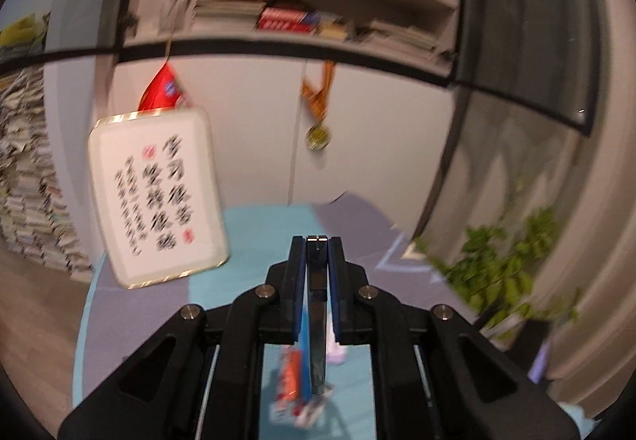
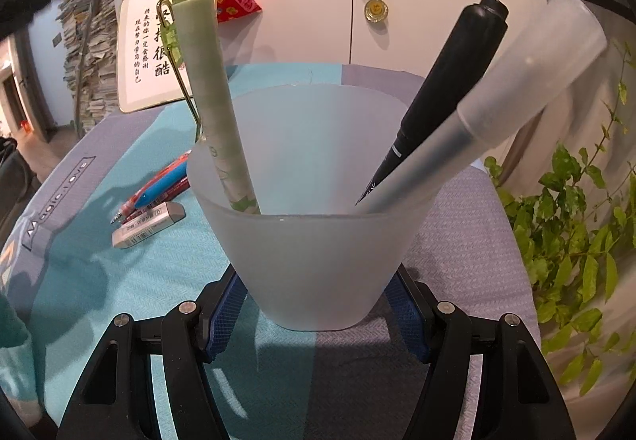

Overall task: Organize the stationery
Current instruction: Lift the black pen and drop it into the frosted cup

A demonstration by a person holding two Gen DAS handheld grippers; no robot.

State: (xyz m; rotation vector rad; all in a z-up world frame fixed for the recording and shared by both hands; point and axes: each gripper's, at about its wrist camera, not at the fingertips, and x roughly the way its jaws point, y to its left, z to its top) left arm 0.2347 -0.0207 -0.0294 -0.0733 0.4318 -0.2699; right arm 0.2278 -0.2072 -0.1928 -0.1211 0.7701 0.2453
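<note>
Frosted translucent plastic cup (image 2: 314, 241) is clamped by R gripper (image 2: 318, 305); dark slim pen (image 1: 317, 320) is pinched by L gripper (image 1: 317, 241); grey eraser (image 2: 149, 223) & red-blue pens (image 2: 159, 181) are seen nearby.

table (image 2: 457, 241): teal-grey cloth | on it: cup (image 2: 314, 261), eraser (image 2: 149, 223), pens (image 2: 159, 183)

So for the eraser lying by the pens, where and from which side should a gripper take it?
Grip the eraser across its long side faces, descending from above: it lies flat on the cloth, so only those faces are exposed. The nearby pens crowd its far side.
</note>
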